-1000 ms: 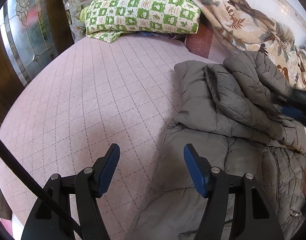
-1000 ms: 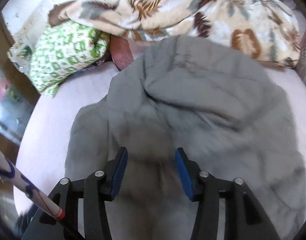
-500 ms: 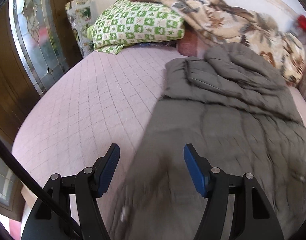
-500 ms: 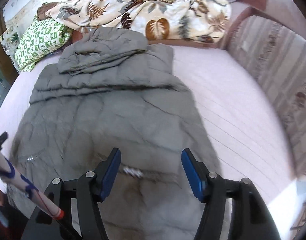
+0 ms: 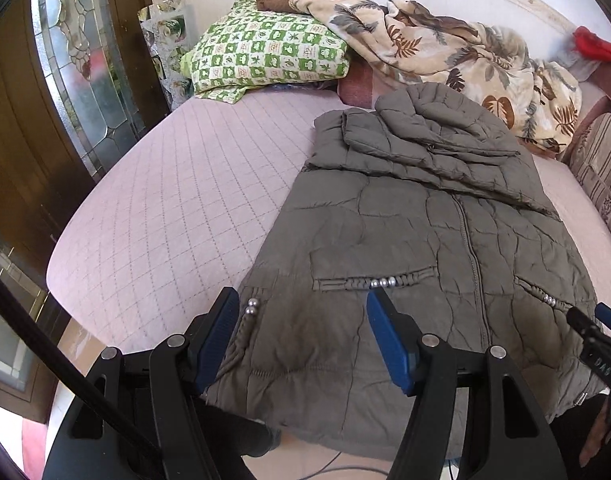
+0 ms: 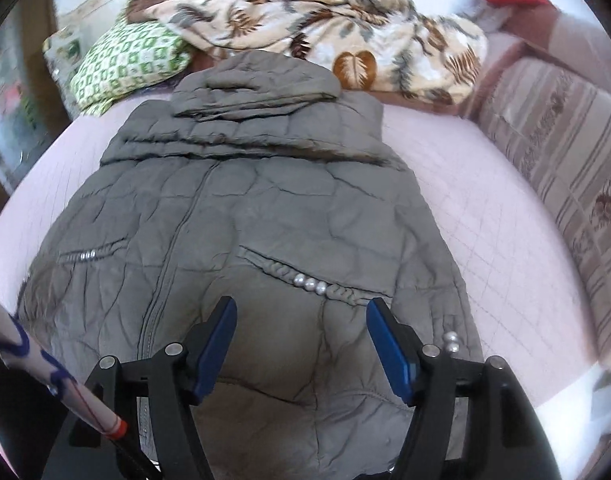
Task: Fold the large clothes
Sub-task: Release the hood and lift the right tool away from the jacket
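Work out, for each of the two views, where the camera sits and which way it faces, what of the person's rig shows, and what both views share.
Left wrist: rides the left gripper at the bed's foot, over the jacket hem's left part, facing the green pillow; open blue pads and the right gripper at the edge show.
Right wrist: rides the right gripper over the hem's right part, facing the hood and striped cushion; open pads show.
Shared: jacket, floral blanket, pink bed.

Grey quilted jacket (image 6: 265, 208) lies flat, zipped, on pink bed (image 6: 485, 216), hood folded at far end; right gripper (image 6: 301, 340) hovers above hem, blue-padded jaws apart, holding nothing; leaf-print blanket (image 6: 325, 36) behind
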A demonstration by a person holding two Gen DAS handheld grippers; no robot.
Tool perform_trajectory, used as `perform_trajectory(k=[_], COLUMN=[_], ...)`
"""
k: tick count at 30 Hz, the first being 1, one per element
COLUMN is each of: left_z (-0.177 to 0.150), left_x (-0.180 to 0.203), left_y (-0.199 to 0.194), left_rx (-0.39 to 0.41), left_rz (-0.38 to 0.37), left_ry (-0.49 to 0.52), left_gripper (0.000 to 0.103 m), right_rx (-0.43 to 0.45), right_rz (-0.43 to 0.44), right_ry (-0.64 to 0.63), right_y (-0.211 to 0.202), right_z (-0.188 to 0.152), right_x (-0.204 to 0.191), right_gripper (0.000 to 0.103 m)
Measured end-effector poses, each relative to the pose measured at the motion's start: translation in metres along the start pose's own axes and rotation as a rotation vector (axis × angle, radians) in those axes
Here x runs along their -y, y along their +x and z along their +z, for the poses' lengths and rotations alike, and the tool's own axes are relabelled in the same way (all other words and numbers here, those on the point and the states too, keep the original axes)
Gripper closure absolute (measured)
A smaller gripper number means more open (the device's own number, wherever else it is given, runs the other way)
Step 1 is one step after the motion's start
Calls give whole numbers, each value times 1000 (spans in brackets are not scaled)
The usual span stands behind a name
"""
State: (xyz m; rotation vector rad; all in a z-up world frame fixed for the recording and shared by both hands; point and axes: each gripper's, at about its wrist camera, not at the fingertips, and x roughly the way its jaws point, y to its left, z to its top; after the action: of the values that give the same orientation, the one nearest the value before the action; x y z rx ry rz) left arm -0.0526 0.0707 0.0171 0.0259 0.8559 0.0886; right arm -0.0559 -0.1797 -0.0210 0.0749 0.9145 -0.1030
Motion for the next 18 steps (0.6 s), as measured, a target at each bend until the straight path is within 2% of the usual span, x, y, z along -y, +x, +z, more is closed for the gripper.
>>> perform_trajectory(k=[6,18], left_z=[-3,-4], left_x=[4,3], left_y=[-8,-5], left_rx=[17,21], left_rz=[-18,-61], left_ry=[8,11], left_gripper=[38,38], right_rx=[29,10], right_rz=[-13,-35], right_ry=[-23,-2], right_y=[-5,2], right_z=[0,3], right_x=[-7,-11], right_gripper=[29,29])
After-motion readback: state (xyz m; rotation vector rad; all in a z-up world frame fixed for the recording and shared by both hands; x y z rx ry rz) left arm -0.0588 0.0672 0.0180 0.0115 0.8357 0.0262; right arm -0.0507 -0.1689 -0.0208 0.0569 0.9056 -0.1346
